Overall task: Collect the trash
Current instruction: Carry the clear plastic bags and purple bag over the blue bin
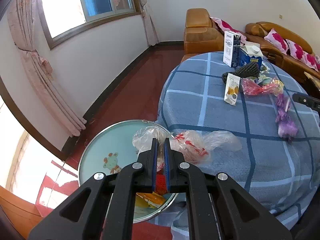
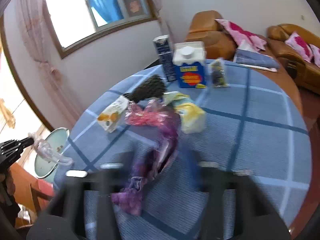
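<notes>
Trash on the blue checked tabletop (image 1: 260,160) is what you're clearing, with the round basin (image 1: 104,146) at the tabletop's near-left edge as the reference.

Left wrist view: your left gripper (image 1: 161,146) has its fingers pinched almost fully together on the clear plastic bag (image 1: 188,144) with red print. The bag is bunched between them, part over the basin rim, part trailing right onto the tabletop. Judged: you hold it there because the basin is the drop spot; orange and yellow scraps (image 1: 148,200) already lie in it. Right of the basin, well apart: purple wrapper (image 1: 284,118). Beyond it: red wrapper (image 1: 258,87), small white pouch (image 1: 232,90), black ridged foam (image 1: 246,71), two upright cartons (image 1: 242,50). A tip of the other gripper shows at the right edge.

Right wrist view: blurred. Your right gripper (image 2: 158,180) has its fingers spread wide, nothing pressed between them; the purple wrapper (image 2: 140,180) lies in the gap, loose on the tabletop. Likely lined up for a grab, not yet gripped. The basin (image 2: 50,152) sits far left with the left gripper (image 2: 30,140) and the clear plastic bag (image 2: 46,150) over it. Right of the basin: white pouch tipped over, red wrapper, a yellow wrapper (image 2: 192,116), foam, blue carton (image 2: 190,68). In the way: red and yellow wrappers touch the purple one's far end and may drag along.
</notes>
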Demonstrator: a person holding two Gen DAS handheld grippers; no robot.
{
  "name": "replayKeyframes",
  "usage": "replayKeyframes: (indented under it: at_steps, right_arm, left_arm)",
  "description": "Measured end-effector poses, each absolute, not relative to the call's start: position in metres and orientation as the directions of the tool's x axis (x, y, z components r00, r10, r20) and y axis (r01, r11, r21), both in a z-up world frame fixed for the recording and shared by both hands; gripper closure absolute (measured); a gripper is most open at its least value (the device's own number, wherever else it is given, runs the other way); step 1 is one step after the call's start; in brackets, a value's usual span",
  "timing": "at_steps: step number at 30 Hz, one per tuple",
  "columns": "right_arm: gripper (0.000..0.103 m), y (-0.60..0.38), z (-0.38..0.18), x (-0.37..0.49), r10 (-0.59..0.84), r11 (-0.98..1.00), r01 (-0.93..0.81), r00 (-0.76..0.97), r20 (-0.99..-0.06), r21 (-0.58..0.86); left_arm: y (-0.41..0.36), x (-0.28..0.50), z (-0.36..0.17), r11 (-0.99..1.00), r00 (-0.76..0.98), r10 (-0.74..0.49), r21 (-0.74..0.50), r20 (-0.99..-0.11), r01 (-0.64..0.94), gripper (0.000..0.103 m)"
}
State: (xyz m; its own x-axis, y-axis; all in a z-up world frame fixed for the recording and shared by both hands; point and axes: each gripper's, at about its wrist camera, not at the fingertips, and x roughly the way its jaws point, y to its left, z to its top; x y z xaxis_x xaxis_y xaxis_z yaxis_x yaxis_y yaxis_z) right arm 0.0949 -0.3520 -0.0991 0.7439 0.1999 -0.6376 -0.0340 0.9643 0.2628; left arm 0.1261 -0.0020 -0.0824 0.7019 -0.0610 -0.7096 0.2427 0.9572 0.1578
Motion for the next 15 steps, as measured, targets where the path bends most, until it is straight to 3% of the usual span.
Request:
replayKeyframes:
  at_steps: [3,5,9,11,15]
  right_arm:
    - [0.04,-0.347,-0.1,0.081,0.189,0.969,-0.031,0.736,-0.65,0.245]
    - [0.031,-0.337,-0.104,0.077,0.205,0.967,-0.046,0.72,-0.663,0.25]
    - [0.031,-0.297,-0.126,0.079,0.266,0.963,-0.142,0.638,-0.723,0.229]
    - [0.046,-0.293,-0.131,0.08,0.237,0.971,-0.148,0.624,-0.745,0.185]
    - [0.048,-0.324,-0.128,0.073,0.08,0.996,-0.082,0.632,-0.771,0.036]
  left_arm:
    - [-0.002,0.125,-0.085,0.957,0.698,-0.068,0.152,-0.713,0.248,0.097]
    - [-0.003,0.126,-0.087,0.956,0.695,-0.07,0.15,-0.715,0.251,0.097]
    - [-0.004,0.126,-0.091,0.954,0.684,-0.077,0.146,-0.725,0.262,0.097]
    - [-0.005,0.126,-0.092,0.955,0.684,-0.079,0.143,-0.725,0.261,0.097]
    - [-0.003,0.126,-0.093,0.957,0.684,-0.085,0.133,-0.725,0.259,0.097]
